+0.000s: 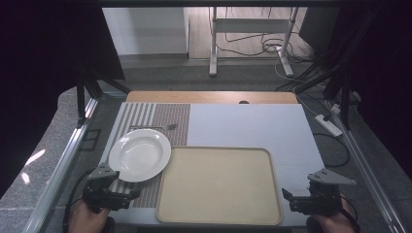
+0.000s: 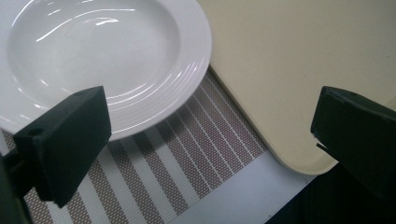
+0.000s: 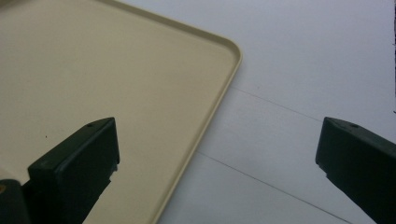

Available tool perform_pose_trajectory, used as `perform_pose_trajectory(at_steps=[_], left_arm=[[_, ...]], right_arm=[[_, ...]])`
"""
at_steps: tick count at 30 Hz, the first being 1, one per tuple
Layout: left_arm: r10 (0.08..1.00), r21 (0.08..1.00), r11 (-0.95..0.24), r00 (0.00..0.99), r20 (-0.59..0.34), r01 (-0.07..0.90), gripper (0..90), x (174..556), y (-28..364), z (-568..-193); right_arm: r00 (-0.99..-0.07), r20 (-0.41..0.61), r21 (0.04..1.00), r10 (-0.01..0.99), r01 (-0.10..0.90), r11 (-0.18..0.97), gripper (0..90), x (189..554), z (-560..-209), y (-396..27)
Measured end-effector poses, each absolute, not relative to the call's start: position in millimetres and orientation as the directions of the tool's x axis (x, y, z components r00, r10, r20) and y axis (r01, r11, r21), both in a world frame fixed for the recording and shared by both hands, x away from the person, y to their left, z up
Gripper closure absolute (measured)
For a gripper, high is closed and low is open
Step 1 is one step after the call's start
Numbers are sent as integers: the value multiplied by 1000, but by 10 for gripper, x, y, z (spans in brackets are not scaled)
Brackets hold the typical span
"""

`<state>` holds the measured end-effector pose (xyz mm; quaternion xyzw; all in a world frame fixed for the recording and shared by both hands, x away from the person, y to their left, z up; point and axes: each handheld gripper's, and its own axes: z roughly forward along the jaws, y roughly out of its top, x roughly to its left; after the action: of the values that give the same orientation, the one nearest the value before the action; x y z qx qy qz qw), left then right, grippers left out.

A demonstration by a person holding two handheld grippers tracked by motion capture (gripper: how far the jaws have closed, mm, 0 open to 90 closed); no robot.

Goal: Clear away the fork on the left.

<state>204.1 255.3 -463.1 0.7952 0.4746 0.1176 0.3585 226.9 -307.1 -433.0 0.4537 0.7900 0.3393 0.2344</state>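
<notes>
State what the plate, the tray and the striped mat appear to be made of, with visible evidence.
Plate: probably glazed ceramic; glossy white with bright highlights and ribbed rim. Tray: likely matte plastic; uniform beige with moulded raised lip. Striped mat: seemingly woven vinyl or fabric; visible mesh texture.

1. High view looks forward and down over the whole table (image 1: 243, 126).
2. Both gripper views look closely down between their jaws; all three views share the beige tray (image 1: 218, 187) (image 2: 289, 65) (image 3: 93, 70).

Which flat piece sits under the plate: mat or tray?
The striped placemat. The white plate rests on it, just left of the beige tray, which holds nothing.
</notes>
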Motion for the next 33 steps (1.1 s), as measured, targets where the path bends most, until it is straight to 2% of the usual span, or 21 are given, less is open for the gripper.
perform_pose_trajectory(at_steps=[18,33], left_arm=[[828,694,-290,537,-164,659,0,2372,2558,-4707],[848,692,-263,503,-166,672,0,2840,2628,-4730]], right_arm=[[-482,-70,742,873,560,369,2,2276,-4337,-3057],[-485,-77,736,871,561,378,3,2277,-4339,-3048]])
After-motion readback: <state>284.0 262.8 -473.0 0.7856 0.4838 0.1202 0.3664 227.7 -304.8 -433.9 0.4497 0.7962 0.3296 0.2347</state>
